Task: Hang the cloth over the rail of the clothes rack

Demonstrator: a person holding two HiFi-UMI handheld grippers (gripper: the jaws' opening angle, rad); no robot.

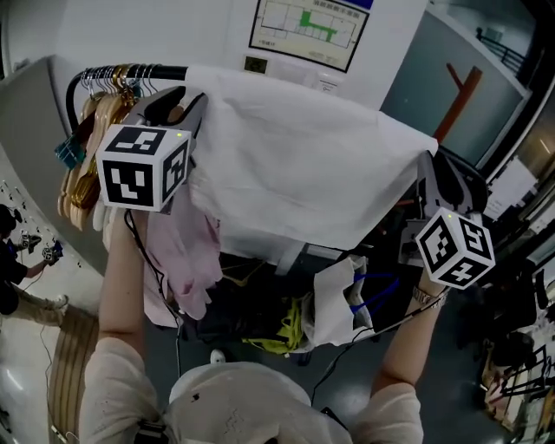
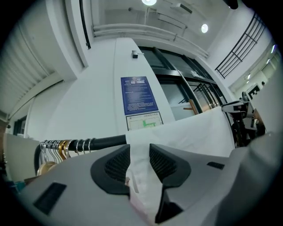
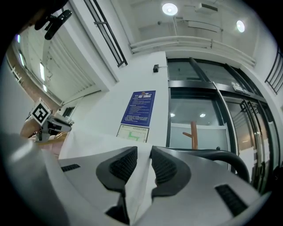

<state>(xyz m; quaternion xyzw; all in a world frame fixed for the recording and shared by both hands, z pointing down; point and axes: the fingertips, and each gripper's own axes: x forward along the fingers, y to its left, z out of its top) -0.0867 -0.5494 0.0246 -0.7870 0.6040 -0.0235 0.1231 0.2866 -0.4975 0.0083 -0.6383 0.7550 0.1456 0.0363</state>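
Now the white cloth (image 1: 303, 165) drapes the black metal rail (image 2: 101, 142); left gripper (image 2: 139, 148) fingers (image 2: 117, 165) parted round it, right gripper (image 3: 143, 150) pinching its edge, so withdraw clamped and it could drag off

A bunch of hangers (image 1: 82, 165) crowds at my left, with silver and gold hooks and pale wooden shoulders. Just beside them a pink garment (image 1: 186, 256) hangs down. Lower, in the dark, I see a yellow-green tangle (image 1: 290, 334) and next to it a white bundle (image 1: 334, 303) with a blue cord (image 1: 368, 284). On the white wall ahead, a blue notice (image 2: 139, 95) sits above a framed chart (image 1: 308, 26). A brown wooden post (image 1: 457, 100) stands off to my right. Ceiling lamps (image 3: 170, 9) glow overhead.
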